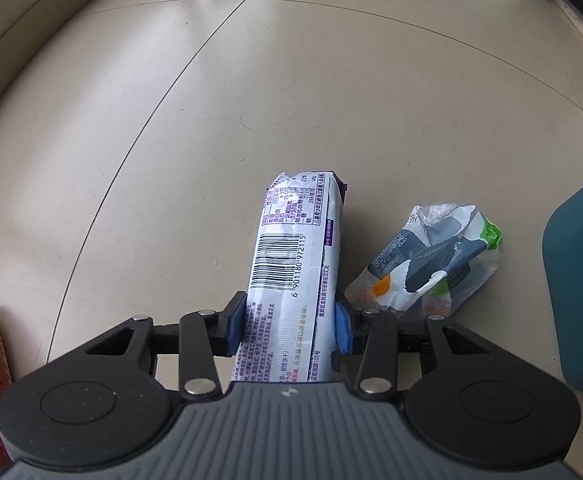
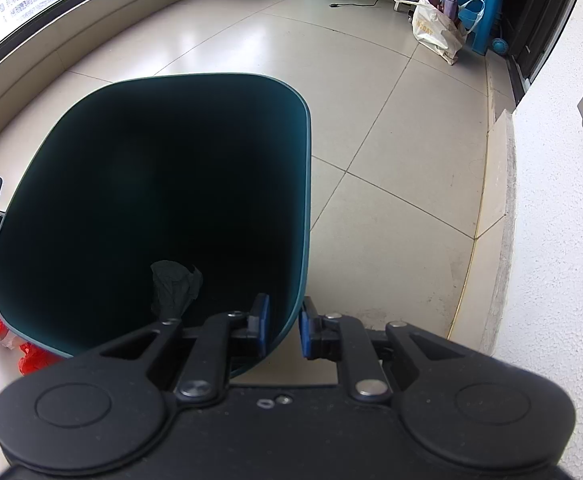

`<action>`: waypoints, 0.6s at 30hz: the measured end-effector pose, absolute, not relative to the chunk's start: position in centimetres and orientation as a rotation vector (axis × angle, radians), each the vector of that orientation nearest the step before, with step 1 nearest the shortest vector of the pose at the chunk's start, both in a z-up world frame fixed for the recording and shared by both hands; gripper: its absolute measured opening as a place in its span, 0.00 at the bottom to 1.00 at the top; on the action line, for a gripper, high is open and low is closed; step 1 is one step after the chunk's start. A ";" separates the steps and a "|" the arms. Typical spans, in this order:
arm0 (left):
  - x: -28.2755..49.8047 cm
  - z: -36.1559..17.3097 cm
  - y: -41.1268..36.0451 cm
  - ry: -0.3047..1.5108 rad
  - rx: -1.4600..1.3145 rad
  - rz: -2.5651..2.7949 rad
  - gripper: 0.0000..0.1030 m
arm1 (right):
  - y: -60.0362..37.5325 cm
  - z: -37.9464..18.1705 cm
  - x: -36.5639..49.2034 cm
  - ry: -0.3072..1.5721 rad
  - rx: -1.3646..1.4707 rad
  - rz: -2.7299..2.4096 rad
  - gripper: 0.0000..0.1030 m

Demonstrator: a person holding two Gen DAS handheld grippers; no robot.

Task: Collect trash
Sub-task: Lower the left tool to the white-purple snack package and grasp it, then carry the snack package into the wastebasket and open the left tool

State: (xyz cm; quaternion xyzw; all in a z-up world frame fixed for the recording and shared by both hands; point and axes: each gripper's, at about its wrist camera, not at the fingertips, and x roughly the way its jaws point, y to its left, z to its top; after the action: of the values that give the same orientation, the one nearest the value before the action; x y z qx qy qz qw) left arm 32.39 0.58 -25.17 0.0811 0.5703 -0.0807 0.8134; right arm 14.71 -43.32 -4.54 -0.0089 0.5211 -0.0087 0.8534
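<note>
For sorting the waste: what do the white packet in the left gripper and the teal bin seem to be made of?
White packet: probably thin plastic film, glossy; it wrinkles and shines around the printed barcode. A paper layer cannot be excluded.
Teal bin: looks like moulded hard plastic, smooth and matte, with a thin even rim and rounded corners.

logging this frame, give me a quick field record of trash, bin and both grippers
left gripper: jaws shut on white wrapper
right gripper: jaws shut on bin rim
bin: teal, open, crumpled dark scrap inside
still on floor: clear snack bag, beside the wrapper
floor: beige tiles
</note>
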 end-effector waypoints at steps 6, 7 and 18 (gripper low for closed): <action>31.7 -21.8 1.1 1.199 0.162 -0.152 0.40 | -43.4 -4.5 14.4 1.086 -0.016 -0.024 0.13; 31.5 -20.8 1.1 1.198 0.152 -0.146 0.40 | -43.4 -4.5 14.3 1.083 -0.017 -0.024 0.13; 27.3 -7.9 -2.7 1.082 0.190 -0.177 0.41 | -43.6 -4.4 13.6 1.059 -0.004 -0.031 0.12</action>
State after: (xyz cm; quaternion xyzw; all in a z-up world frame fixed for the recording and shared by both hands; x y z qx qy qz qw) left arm 27.26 -2.72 -7.94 0.0901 0.5136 -0.0840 0.8492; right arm 13.62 -43.60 -4.42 -0.0020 0.5049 -0.0148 0.8631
